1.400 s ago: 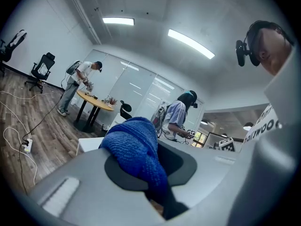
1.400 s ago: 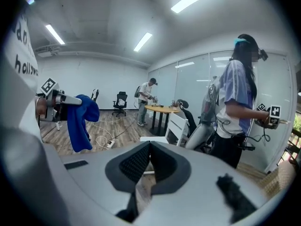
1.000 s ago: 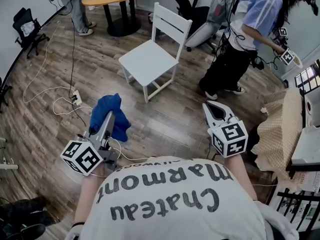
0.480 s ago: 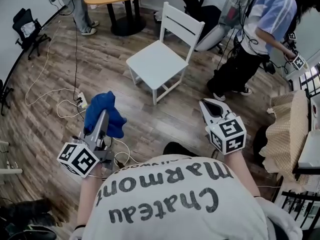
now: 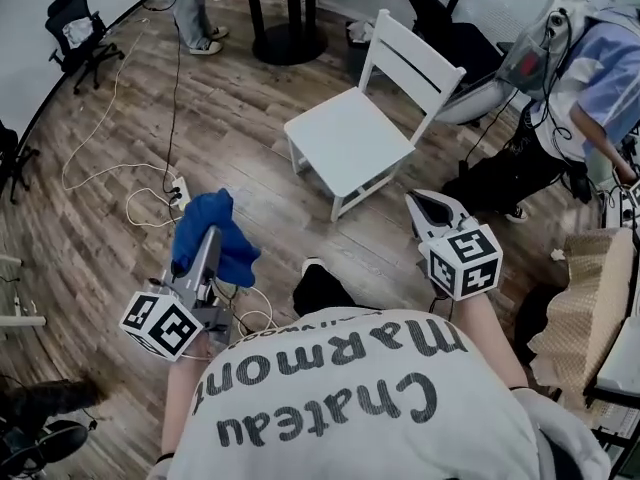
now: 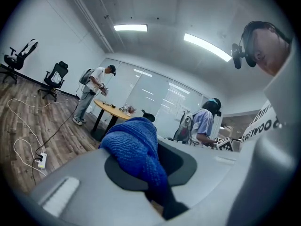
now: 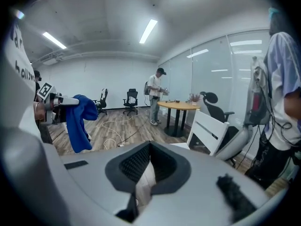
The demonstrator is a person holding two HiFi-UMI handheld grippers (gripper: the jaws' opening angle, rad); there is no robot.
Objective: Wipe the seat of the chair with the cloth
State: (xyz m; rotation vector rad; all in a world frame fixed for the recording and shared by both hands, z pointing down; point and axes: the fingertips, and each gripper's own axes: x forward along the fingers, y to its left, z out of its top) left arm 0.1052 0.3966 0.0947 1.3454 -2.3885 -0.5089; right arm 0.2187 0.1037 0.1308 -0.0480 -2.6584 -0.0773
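Two tongs are hovering over the wood floor [image 5: 110, 98], well short of the chair [image 5: 375, 118], so the step in hand is looking like the approach and not yet the wipe. The left tongs [image 5: 208, 240] are clamping the blue cloth [image 5: 196, 218]. The left gripper view is showing it pinched between the jaws, with most of it bunching loose over the top. The right tongs [image 5: 425, 203] are sitting closed on nothing.

To do this well, the person should be heading for the front of the seat [image 5: 340, 143], which is lying bare and facing them. They should be stepping wide of the power strip [image 5: 178, 190] and its cables on the left. The cloth should be coming down bunch first, so that fabric and not jaw tips is meeting the seat. Long overlapping strokes from the backrest [image 5: 415, 63] toward the front edge should be covering it all. The chair is looking light, so the right tongs may be needed against the backrest, bracing it. Another person [image 5: 590, 78] is standing near the chair's far side, so the strokes should be staying clear of them.
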